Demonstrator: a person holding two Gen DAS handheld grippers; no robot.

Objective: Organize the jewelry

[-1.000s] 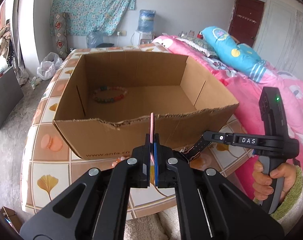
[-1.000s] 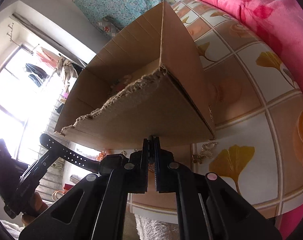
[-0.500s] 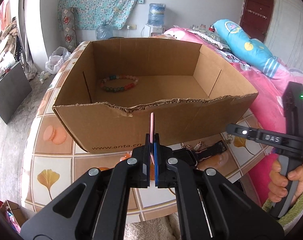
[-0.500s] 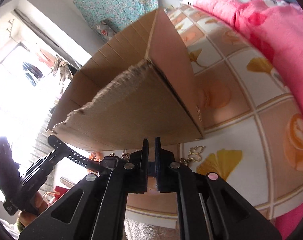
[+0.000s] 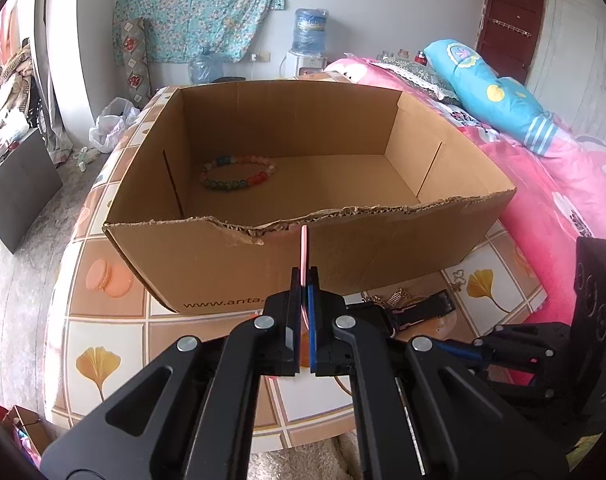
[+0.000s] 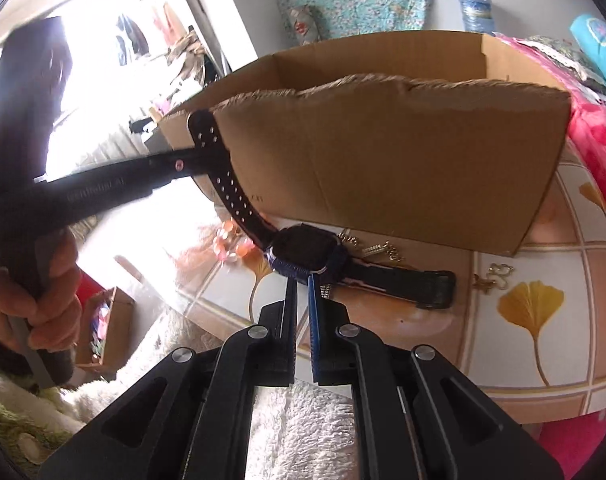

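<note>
On the tiled table (image 5: 103, 320), my left gripper (image 5: 305, 276) pinches a thin pink band (image 5: 303, 248) just before the cardboard box (image 5: 239, 268). My right gripper (image 6: 303, 280) squeezes the black watch (image 6: 305, 250). A bead bracelet (image 5: 237, 172) lies inside the box.

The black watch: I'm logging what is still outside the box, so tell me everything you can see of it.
The black watch has a squarish dark case with a bluish-purple side. One perforated strap rises up and to the left, clamped near its end by the left gripper; edge-on there, it looks pink. The other strap lies flat on the tiled table, in front of the cardboard box. The right gripper points at the case's near edge; contact is unclear.
</note>
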